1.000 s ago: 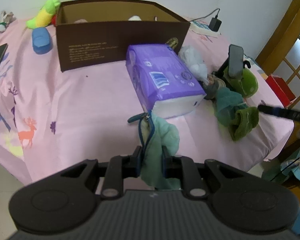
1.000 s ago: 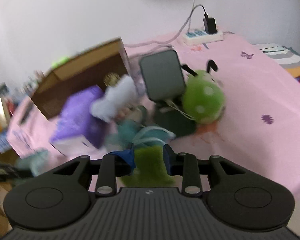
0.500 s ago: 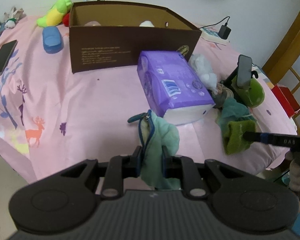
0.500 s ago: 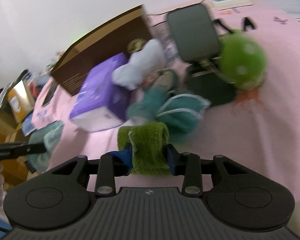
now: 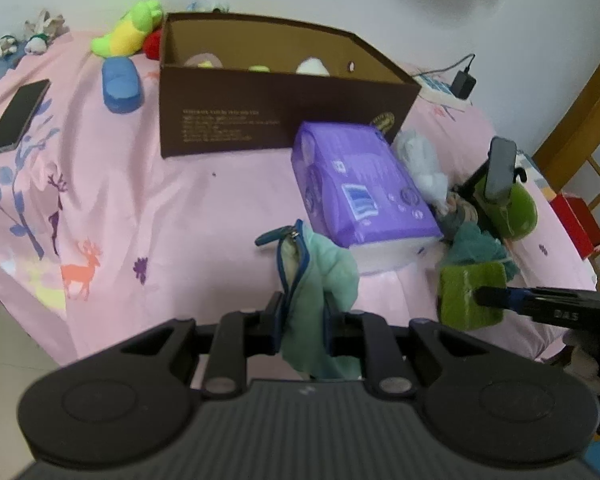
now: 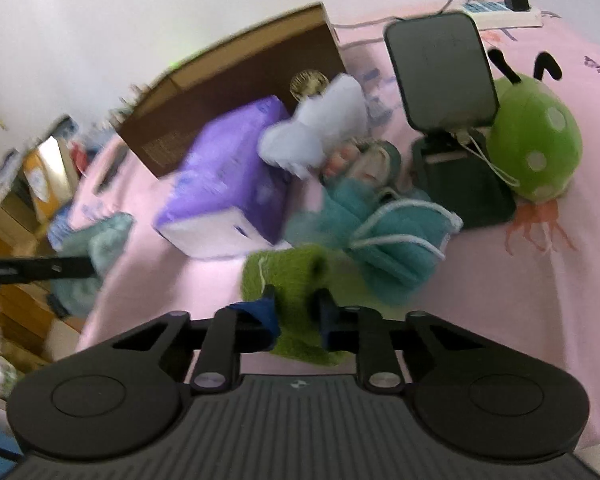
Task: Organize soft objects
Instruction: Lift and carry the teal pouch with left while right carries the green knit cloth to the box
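- Mint cloth (image 5: 332, 280): pinched in my left gripper (image 5: 302, 318), jaws closed on it, held short of the box (image 5: 284, 120), which stands beyond the tips.
- Green pad (image 6: 288, 280): my right gripper (image 6: 296, 312) has just closed on it; pads pressing, just ahead of the teal pouf (image 6: 396, 240).
- Box: a few soft toys already inside, I judge.
- Left to do: both held items, pouf, ladybug plush (image 6: 536, 148), and the toys beside the box.
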Demonstrator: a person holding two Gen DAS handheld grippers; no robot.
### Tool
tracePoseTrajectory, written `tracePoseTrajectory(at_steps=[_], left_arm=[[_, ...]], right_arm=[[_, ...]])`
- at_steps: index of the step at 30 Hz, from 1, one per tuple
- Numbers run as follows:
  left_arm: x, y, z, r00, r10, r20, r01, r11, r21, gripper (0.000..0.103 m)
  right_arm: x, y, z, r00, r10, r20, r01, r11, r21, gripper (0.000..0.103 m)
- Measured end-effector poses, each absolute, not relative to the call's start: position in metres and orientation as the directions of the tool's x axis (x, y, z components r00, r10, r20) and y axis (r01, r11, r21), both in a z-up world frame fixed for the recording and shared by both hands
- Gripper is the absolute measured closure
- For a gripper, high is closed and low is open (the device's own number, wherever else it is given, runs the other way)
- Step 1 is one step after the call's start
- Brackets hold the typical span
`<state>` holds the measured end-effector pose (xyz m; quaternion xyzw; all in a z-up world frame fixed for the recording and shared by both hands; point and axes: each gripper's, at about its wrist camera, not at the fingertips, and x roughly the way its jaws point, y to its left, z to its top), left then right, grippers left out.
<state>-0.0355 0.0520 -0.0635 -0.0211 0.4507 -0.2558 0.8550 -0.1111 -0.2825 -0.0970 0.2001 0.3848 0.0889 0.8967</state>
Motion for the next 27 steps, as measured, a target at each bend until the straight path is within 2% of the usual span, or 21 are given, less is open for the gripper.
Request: tracePoseTrajectory(at_steps=[6,9,10,11,13,20,24,27], left_arm=[[-0.028,0.048,-0.055,0.481,-0.473,-0.738,0.426,0.862,-0.274,0.088],[-0.027,0.046,-0.055,0.477,-0.479,-0.737,0.433,0.858,-0.278,0.088],[-0.027,0.045,-0.056,0.475,-0.482,-0.736,0.435,0.856,-0.279,0.088],[-0.027,0.044,-0.056,0.474,-0.482,-0.737,0.437,0.856,-0.278,0.088],[-0.025,0.043,-0.057,0.473,-0.480,-0.738,0.438,0.856,-0.276,0.088],[-0.022,0.045,-0.058,0.479,-0.482,-0.734,0.428,0.858,-0.284,0.088],[-0.023,0.045,-0.057,0.482,-0.483,-0.731,0.429,0.857,-0.285,0.088],[-0.023,0.044,-0.056,0.482,-0.490,-0.726,0.433,0.854,-0.288,0.088]], right_arm=[[-0.104,-0.275,-0.093,0.685,0.351,-0.638,-0.035,0.891,0.452,0.103],[-0.101,-0.268,-0.094,0.651,0.435,-0.622,-0.086,0.857,0.508,0.103],[-0.102,-0.263,-0.093,0.655,0.421,-0.628,-0.096,0.870,0.483,0.103],[-0.102,-0.256,-0.091,0.665,0.392,-0.636,-0.111,0.893,0.435,0.098],[-0.101,-0.245,-0.090,0.672,0.343,-0.656,-0.130,0.927,0.352,0.097],[-0.086,-0.232,-0.106,0.615,0.260,-0.744,-0.155,0.965,0.210,0.090],[-0.079,-0.234,-0.112,0.615,0.266,-0.742,-0.122,0.962,0.244,0.089],[-0.077,-0.244,-0.112,0.613,0.308,-0.728,-0.095,0.943,0.319,0.096]])
